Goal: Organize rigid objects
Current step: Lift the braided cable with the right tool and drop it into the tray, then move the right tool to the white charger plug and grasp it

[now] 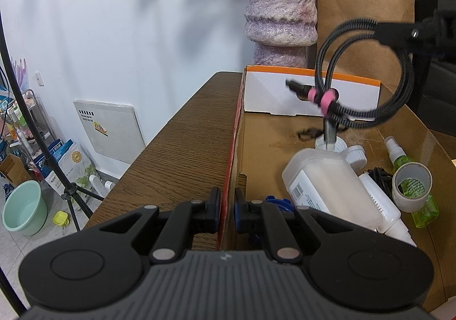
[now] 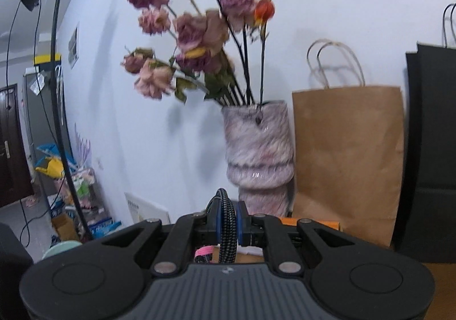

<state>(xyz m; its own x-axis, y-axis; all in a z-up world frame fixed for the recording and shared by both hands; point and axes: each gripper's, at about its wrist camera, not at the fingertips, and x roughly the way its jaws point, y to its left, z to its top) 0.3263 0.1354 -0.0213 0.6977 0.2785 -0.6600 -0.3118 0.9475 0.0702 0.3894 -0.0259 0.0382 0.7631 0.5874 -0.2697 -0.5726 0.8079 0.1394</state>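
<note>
Wood-grain table (image 1: 182,149) against white wall (image 1: 128,20)

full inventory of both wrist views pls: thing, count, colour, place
cardboard box: 1, brown with red edge, on the table
table: 1, dark wood, by the wall
coiled cable: 1, black, pink ties, hanging above the box
large bottle: 1, white, lying in the box
spray bottle: 1, green, in the box
tape roll: 1, grey, over the spray bottle
vase: 1, pink-purple, dried flowers, behind the box
paper bag: 1, brown, against the wall
left gripper: black, clamped on the box wall
right gripper: black, shut on the cable
</note>
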